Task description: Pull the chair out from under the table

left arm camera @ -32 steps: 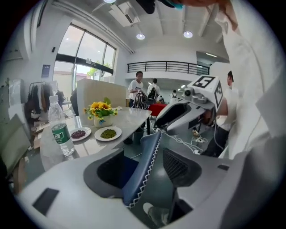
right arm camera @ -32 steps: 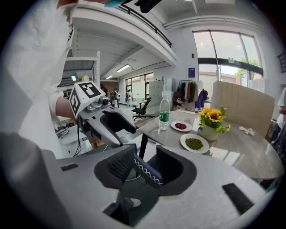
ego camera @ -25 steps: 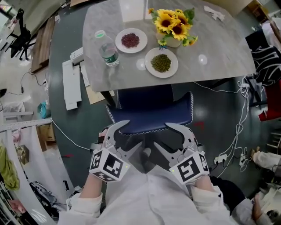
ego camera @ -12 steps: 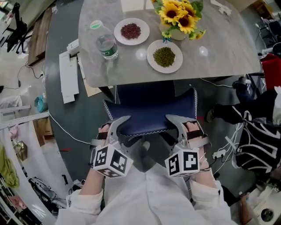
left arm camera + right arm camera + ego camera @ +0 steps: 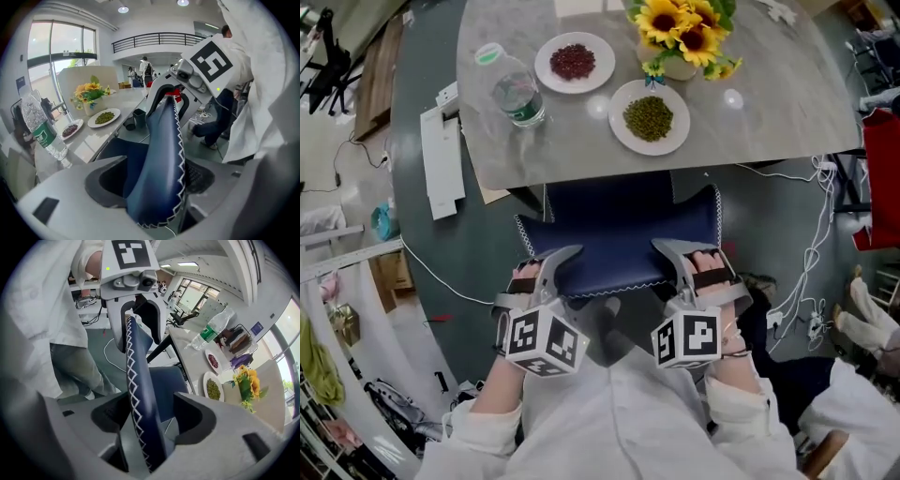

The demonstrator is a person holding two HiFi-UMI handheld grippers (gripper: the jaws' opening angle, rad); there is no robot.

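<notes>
Looking steeply down from the head view, a dark blue chair [image 5: 619, 234] with white zigzag stitching sits pushed in at the six o'clock edge of a pale grey tabletop [image 5: 769, 112]. Its seat is tucked beneath and only its backrest stands clear on the person's side. The backrest's top edge runs across from nine o'clock to three o'clock. The left tongs [image 5: 581, 279] straddle that edge near its nine o'clock end and the right tongs [image 5: 654, 277] straddle it near its three o'clock end, both pointing steeply down, so the two hands are equally close. Each pair has just been opening and stands wide apart. The left gripper view and the right gripper view each show the padded, stitched edge running up between the two jaws, filling much of the gap but not squeezed. Nothing looks gripped yet, so the tongs would need to close on the edge before any pull. The chair lies at twelve o'clock from the tongs and the person stands at six o'clock, so the pull would go straight back toward six o'clock, at right angles to the edge's long axis. On the tabletop, well beyond the chair, stand a water bottle [image 5: 514, 94], a plate of red beans [image 5: 574, 62], a plate of green beans [image 5: 648, 116] and a vase of sunflowers [image 5: 684, 28].
</notes>
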